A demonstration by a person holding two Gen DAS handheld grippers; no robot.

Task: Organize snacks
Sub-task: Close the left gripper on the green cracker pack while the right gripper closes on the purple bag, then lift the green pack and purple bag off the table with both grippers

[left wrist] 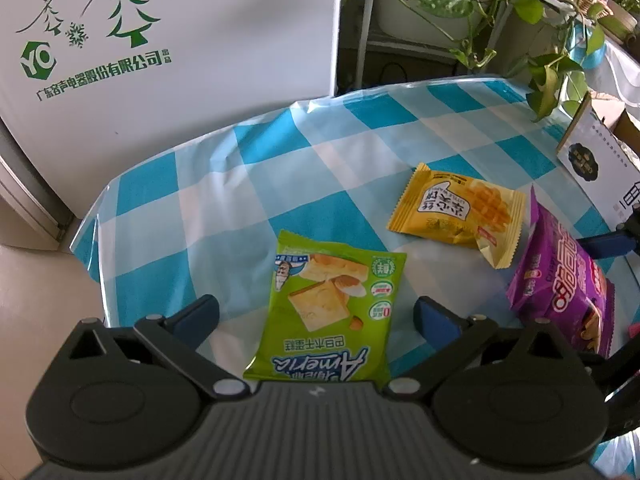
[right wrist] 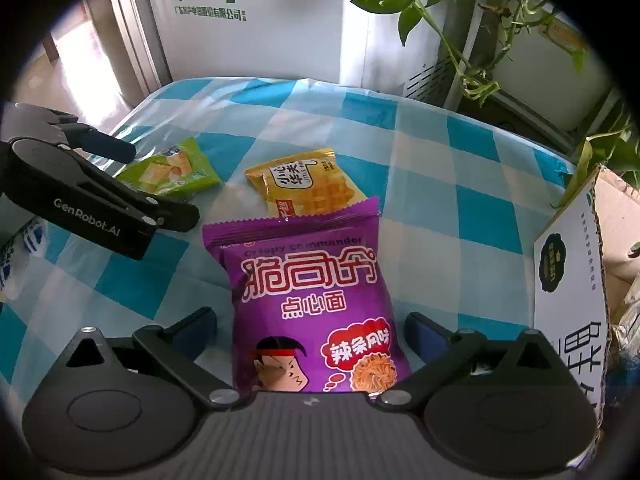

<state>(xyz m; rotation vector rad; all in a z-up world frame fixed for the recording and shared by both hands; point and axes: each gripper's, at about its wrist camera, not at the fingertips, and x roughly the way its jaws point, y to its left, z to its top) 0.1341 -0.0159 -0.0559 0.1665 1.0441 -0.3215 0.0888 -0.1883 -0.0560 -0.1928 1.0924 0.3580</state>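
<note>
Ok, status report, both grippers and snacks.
Left hand-held gripper open astride green packet. Right hand-held gripper open astride purple packet. Nothing blocking.

The cloth [left wrist: 280, 152] has blue and white squares. One bag [left wrist: 320, 312] is green, one [left wrist: 456, 216] yellow, one [right wrist: 312, 304] purple (with red and white letters).

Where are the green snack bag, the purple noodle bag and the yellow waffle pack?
Green snack bag [left wrist: 326, 304], left wrist view, on its printed front.
Purple noodle bag [right wrist: 312, 300], right wrist view, on its front lettering.
Yellow waffle pack [left wrist: 456, 212], left wrist view, on its middle.
</note>
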